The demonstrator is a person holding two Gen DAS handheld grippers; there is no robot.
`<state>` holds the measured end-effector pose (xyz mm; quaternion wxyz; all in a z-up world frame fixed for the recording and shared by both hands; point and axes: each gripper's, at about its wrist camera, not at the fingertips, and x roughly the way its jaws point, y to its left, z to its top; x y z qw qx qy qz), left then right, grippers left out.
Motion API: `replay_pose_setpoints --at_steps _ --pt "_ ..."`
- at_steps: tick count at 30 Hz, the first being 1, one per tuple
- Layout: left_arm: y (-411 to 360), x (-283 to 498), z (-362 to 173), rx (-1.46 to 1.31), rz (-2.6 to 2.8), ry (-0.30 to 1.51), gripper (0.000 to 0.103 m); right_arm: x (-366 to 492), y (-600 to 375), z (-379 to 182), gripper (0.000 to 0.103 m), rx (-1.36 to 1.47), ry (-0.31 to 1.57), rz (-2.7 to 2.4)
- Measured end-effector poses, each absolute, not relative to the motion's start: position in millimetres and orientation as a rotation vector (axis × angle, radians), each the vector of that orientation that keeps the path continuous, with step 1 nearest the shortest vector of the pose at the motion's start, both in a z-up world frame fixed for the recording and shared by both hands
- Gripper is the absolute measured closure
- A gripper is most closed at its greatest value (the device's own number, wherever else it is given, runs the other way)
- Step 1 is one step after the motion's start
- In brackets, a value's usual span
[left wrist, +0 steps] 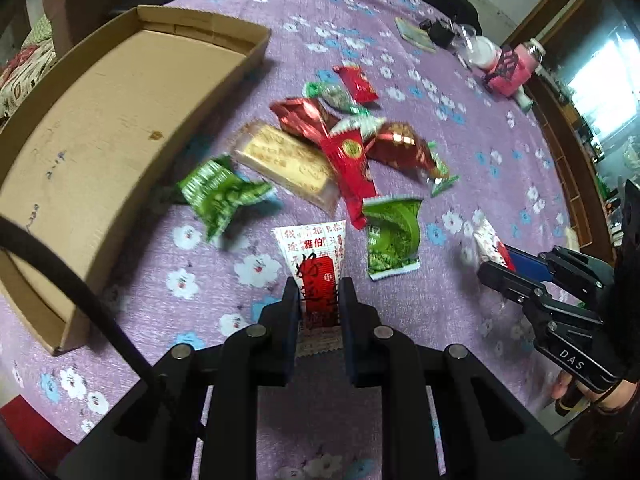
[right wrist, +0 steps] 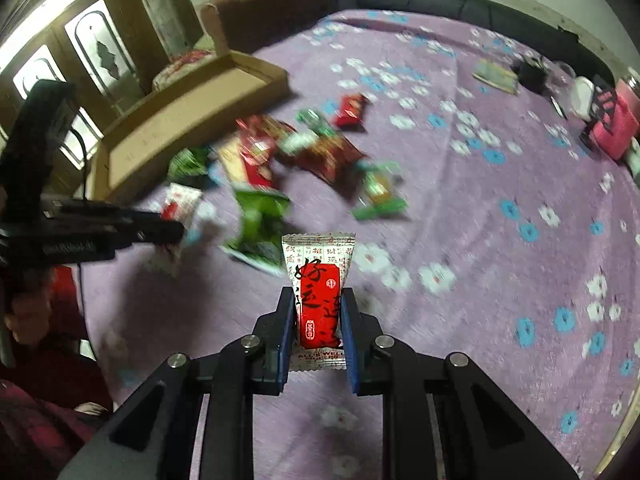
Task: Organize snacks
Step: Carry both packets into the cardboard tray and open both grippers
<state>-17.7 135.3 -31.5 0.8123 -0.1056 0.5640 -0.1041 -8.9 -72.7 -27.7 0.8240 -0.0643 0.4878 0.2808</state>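
Each gripper is clamped on a white-and-red printed snack packet: the left gripper (left wrist: 320, 300) on one packet (left wrist: 316, 264), the right gripper (right wrist: 318, 316) on its twin (right wrist: 318, 280), long axes running out along the fingers. The shallow brown cardboard box (left wrist: 80, 128) lies left of the scattered snack pile (left wrist: 344, 148) on the purple flowered cloth (left wrist: 480, 140), so I judge the left hand nearer it

The left claw (left wrist: 319, 300) grips a white-and-red snack packet (left wrist: 314, 268) above a purple flowered bedspread (left wrist: 460, 60). A cardboard tray (left wrist: 100, 120) lies at left, beside scattered red and green packets (left wrist: 348, 152). The right claw (left wrist: 490, 258) clamps another white-and-red packet (left wrist: 486, 242).
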Motion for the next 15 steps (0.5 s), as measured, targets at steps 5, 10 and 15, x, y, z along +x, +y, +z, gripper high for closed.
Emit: replay_pose_setpoints --at_steps 5,10,15 --pt "162 -7 -14 -0.255 -0.188 1.144 0.082 11 -25 -5 0.083 -0.116 0.987 0.697" --pt "201 9 1 -0.284 -0.114 1.083 0.082 34 29 5 0.083 -0.113 0.949 0.770" --pt "237 36 12 -0.262 -0.021 1.019 0.082 67 79 2 0.083 -0.093 0.944 0.798"
